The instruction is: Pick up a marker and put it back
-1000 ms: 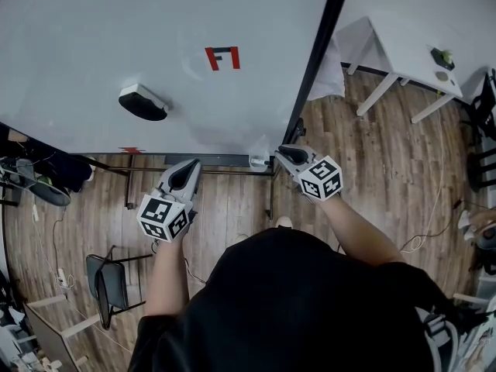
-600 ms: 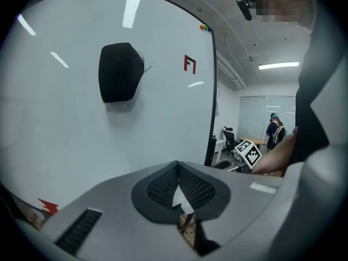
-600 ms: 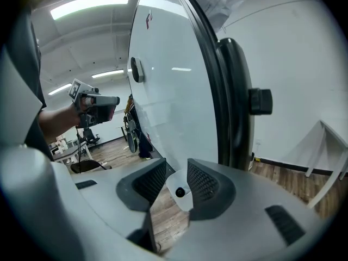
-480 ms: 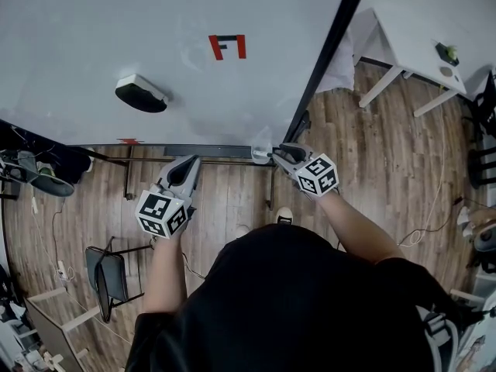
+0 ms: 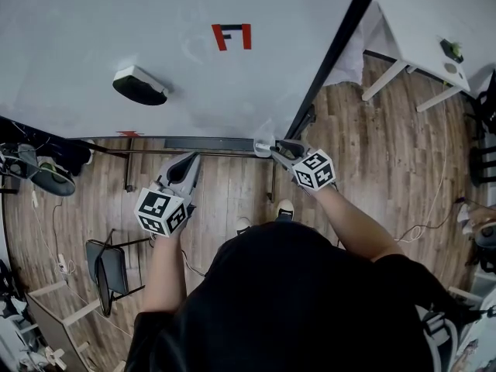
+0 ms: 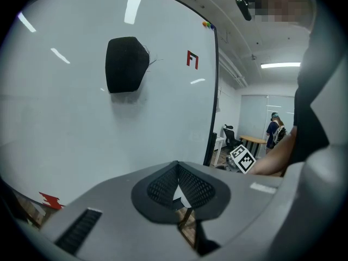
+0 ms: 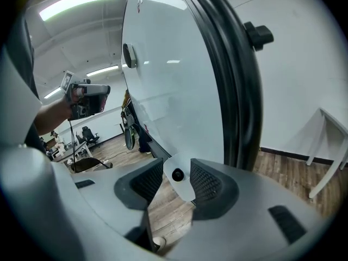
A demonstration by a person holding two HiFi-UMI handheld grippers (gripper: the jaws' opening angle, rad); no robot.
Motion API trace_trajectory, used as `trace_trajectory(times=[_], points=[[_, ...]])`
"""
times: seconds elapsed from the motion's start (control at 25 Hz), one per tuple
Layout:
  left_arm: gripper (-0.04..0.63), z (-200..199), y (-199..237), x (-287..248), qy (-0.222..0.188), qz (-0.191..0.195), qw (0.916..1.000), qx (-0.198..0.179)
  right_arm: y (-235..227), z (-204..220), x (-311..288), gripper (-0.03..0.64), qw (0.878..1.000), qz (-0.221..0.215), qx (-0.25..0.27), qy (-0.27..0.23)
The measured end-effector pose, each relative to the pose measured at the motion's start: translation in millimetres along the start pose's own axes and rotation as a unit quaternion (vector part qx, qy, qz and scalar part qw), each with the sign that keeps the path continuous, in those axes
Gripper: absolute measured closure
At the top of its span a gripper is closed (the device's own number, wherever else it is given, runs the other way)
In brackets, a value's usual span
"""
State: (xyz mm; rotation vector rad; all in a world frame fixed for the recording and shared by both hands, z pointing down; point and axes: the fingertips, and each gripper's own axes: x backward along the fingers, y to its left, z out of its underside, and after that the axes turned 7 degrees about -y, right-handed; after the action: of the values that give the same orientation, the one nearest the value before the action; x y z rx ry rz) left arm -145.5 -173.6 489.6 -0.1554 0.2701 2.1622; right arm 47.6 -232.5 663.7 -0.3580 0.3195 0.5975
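1. The right gripper [image 5: 275, 147] is at work. Its jaws are opening and stand wide, and a white piece [image 7: 181, 186] with a dark round spot stands between them. The piece sits close to the right-hand pad, with clear space on the left-hand side, so neither pad presses on it.
2. I cannot make out the marker on its own. I judge that the white piece is either its end or the holder it lives in (the view is end-on, so I cannot tell which). In either case the task's thing is between the jaws, near their tips. The whiteboard [image 5: 155, 37] lies straight ahead of them, and its black frame [image 7: 234, 91] rises just to their right.
3. The step could be the grasp or the release.
4. If it is the grasp, the next move is to centre the piece between the pads and then close evenly. If it is the release, the jaws should back straight off without brushing it.
5. The left gripper [image 5: 190, 161] hangs apart with its jaws together and nothing between them.
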Motion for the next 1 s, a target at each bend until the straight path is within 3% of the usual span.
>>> trace_trajectory(times=[0.48, 1.0], points=[[0.584, 5.8, 3.3, 4.1, 0.002, 0.000, 1.0000, 0.005, -0.8, 18.3, -14.8, 0.466, 1.000, 0.010, -0.001, 0.021], [0.584, 7.8, 4.2, 4.9, 0.004, 0.007, 1.0000, 0.005, -6.3, 29.8, -17.5, 0.536, 0.999, 0.035, 0.004, 0.028]])
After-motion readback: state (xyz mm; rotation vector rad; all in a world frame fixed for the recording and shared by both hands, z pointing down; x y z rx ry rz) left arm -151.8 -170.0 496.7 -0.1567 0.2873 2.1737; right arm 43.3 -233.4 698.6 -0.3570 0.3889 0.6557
